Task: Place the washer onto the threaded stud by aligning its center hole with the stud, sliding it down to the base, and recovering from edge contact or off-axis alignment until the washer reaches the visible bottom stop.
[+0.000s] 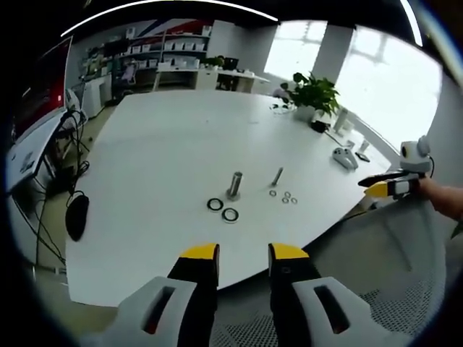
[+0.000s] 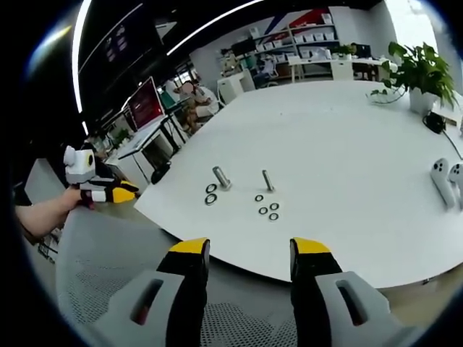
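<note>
A thick threaded stud (image 1: 234, 186) stands upright on the white table (image 1: 166, 144), with two dark washers (image 1: 223, 210) lying just in front of it. A thinner stud (image 1: 277, 176) stands to its right beside several small washers (image 1: 287, 196). My left gripper (image 1: 244, 253) is open and holds nothing, hovering short of the table's near edge. In the right gripper view the thick stud (image 2: 221, 177), dark washers (image 2: 210, 194), thin stud (image 2: 268, 181) and small washers (image 2: 269, 210) sit ahead. My right gripper (image 2: 249, 249) is open too, off the table.
A grey mesh chair back (image 2: 108, 260) lies under both grippers. White controllers (image 2: 443, 181) rest at the table's right side and a potted plant (image 1: 315, 94) stands at the far edge. Desks, monitors and shelves line the room behind. A hand holds the left gripper (image 2: 108, 194) at the left.
</note>
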`<state>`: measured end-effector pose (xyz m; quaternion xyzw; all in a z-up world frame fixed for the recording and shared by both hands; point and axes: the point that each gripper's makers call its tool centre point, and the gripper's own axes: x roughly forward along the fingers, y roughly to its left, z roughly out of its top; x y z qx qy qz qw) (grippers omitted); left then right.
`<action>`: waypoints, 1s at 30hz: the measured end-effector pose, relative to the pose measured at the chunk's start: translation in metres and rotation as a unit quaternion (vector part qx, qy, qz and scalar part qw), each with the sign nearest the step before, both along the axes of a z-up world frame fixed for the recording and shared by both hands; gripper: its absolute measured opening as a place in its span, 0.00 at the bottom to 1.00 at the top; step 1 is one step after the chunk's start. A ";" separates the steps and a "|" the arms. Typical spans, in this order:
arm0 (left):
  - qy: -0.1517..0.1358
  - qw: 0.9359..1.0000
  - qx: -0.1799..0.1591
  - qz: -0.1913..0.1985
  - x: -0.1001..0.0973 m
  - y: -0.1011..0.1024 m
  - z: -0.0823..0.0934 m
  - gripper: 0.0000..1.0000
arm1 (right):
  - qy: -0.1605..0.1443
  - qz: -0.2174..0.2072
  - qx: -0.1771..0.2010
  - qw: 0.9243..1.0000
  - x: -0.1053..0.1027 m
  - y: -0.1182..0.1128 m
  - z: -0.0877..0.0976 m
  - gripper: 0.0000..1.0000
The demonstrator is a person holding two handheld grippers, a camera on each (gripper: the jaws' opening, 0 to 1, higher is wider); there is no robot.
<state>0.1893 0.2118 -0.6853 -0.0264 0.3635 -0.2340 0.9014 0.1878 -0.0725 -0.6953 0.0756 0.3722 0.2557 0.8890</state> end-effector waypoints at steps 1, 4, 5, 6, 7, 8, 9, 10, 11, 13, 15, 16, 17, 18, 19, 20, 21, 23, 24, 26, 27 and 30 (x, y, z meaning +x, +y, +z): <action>0.000 1.000 -0.003 0.002 0.001 0.000 0.002 0.24 | 0.001 0.000 0.000 1.000 0.000 0.000 0.000 0.47; 0.009 1.000 -0.015 0.005 0.006 -0.002 0.007 0.26 | 0.001 0.003 -0.001 1.000 -0.001 0.000 -0.001 0.47; 0.008 1.000 -0.014 0.005 0.007 -0.003 0.008 0.27 | 0.001 0.002 -0.001 1.000 -0.001 0.000 -0.001 0.47; 0.008 1.000 -0.010 0.001 0.009 -0.006 0.009 0.28 | 0.000 0.002 -0.001 1.000 -0.001 0.000 0.000 0.47; 0.010 1.000 -0.007 -0.003 0.010 -0.007 0.009 0.28 | 0.000 0.001 -0.001 1.000 0.000 0.000 0.000 0.47; 0.013 1.000 0.001 -0.009 0.011 -0.011 0.008 0.28 | 0.000 0.002 -0.001 1.000 -0.001 0.000 0.000 0.47; 0.015 1.000 0.006 -0.012 0.012 -0.012 0.008 0.28 | 0.000 0.002 -0.001 1.000 -0.001 0.000 0.000 0.47; 0.014 1.000 0.016 -0.019 0.014 -0.014 0.007 0.28 | 0.000 0.003 -0.001 1.000 -0.001 0.000 0.000 0.47; 0.018 0.999 0.021 -0.023 0.014 -0.015 0.006 0.29 | -0.001 0.002 -0.001 1.000 -0.001 0.000 0.000 0.47; 0.021 0.999 0.031 -0.031 0.016 -0.018 0.004 0.29 | -0.003 0.001 0.002 1.000 0.000 0.000 0.002 0.47; 0.028 0.998 0.034 -0.037 0.019 -0.021 0.000 0.30 | -0.005 0.001 0.002 1.000 0.000 0.001 0.002 0.47; 0.039 0.998 0.032 -0.041 0.019 -0.022 -0.003 0.31 | -0.005 0.000 0.003 1.000 0.000 0.000 0.002 0.47; 0.051 0.997 0.037 -0.047 0.018 -0.023 -0.008 0.31 | -0.005 0.000 0.003 1.000 0.000 0.000 0.002 0.47; 0.059 0.996 0.043 -0.052 0.018 -0.024 -0.011 0.30 | -0.005 0.000 0.003 1.000 0.000 0.000 0.002 0.47; 0.063 0.995 0.050 -0.055 0.020 -0.025 -0.015 0.30 | -0.005 0.000 0.002 1.000 0.000 0.000 0.002 0.47; 0.064 0.995 0.050 -0.056 0.022 -0.027 -0.016 0.31 | -0.005 0.000 0.001 1.000 0.000 0.000 0.002 0.47; 0.066 0.995 0.050 -0.057 0.025 -0.029 -0.017 0.31 | -0.004 0.000 0.002 1.000 0.000 0.000 0.002 0.47; 0.067 0.995 0.051 -0.058 0.029 -0.034 -0.019 0.31 | -0.005 0.001 0.002 1.000 0.000 0.001 0.002 0.47; 0.069 0.995 0.051 -0.059 0.031 -0.036 -0.021 0.32 | -0.005 0.001 0.002 1.000 0.000 0.001 0.002 0.47; 0.077 0.993 0.057 -0.065 0.033 -0.041 -0.027 0.32 | -0.005 0.001 0.002 1.000 0.000 0.001 0.002 0.47; 0.079 0.993 0.060 -0.068 0.034 -0.043 -0.030 0.32 | -0.005 0.000 0.002 1.000 0.000 0.001 0.003 0.47; 0.093 0.990 0.072 -0.075 0.039 -0.046 -0.044 0.32 | -0.005 -0.001 0.003 1.000 0.000 0.001 0.002 0.47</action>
